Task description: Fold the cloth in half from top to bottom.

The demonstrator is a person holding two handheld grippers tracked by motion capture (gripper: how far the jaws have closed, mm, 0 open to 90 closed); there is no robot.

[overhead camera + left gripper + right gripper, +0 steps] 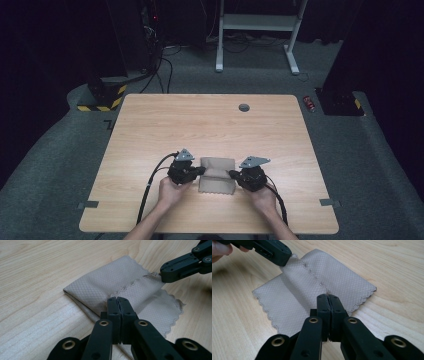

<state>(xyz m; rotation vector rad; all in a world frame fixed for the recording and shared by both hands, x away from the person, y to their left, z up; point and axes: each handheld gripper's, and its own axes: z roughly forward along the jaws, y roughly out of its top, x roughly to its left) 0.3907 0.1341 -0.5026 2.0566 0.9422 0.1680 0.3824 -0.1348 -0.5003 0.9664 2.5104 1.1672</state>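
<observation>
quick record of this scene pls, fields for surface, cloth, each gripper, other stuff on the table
surface: light wooden table
cloth: beige textured cloth with scalloped edges, partly folded over itself, lying near the person's edge of the table
left gripper: black left gripper, jaws shut on the cloth's scalloped edge
right gripper: black right gripper, jaws shut on the same scalloped edge, opposite the left one
hands: one hand behind each gripper, forearms coming in from the near side
other: small grey round cap set in the tabletop near the far edge
</observation>
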